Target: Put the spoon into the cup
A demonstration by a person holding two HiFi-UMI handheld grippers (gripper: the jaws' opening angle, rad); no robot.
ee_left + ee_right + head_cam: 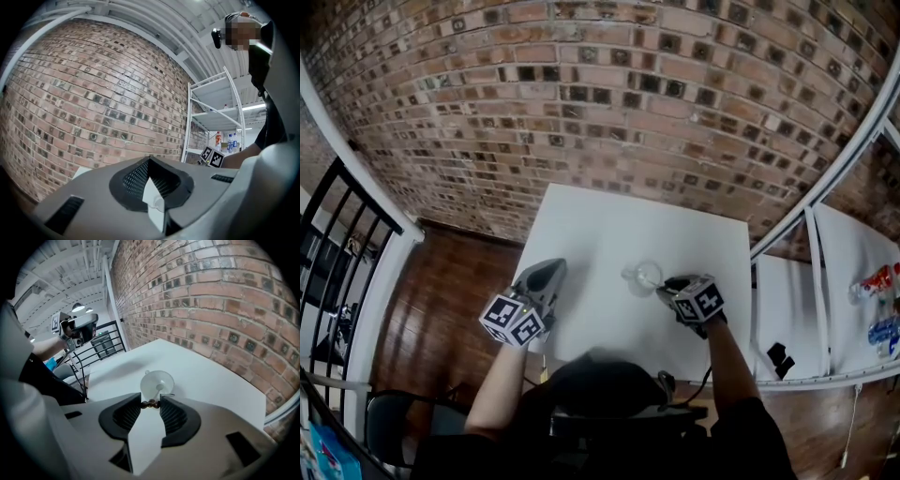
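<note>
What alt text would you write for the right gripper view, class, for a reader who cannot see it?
The right gripper pinches the brown beaded handle of a spoon, whose other end reaches into a clear cup on a white table. A brick wall runs along the right.

Loft-style studio or workroom, bare brick wall, reddish wood floor, plain white table beside the wall, white metal shelving holding bottles, black railing at one side, white-painted ceiling beams overhead
</note>
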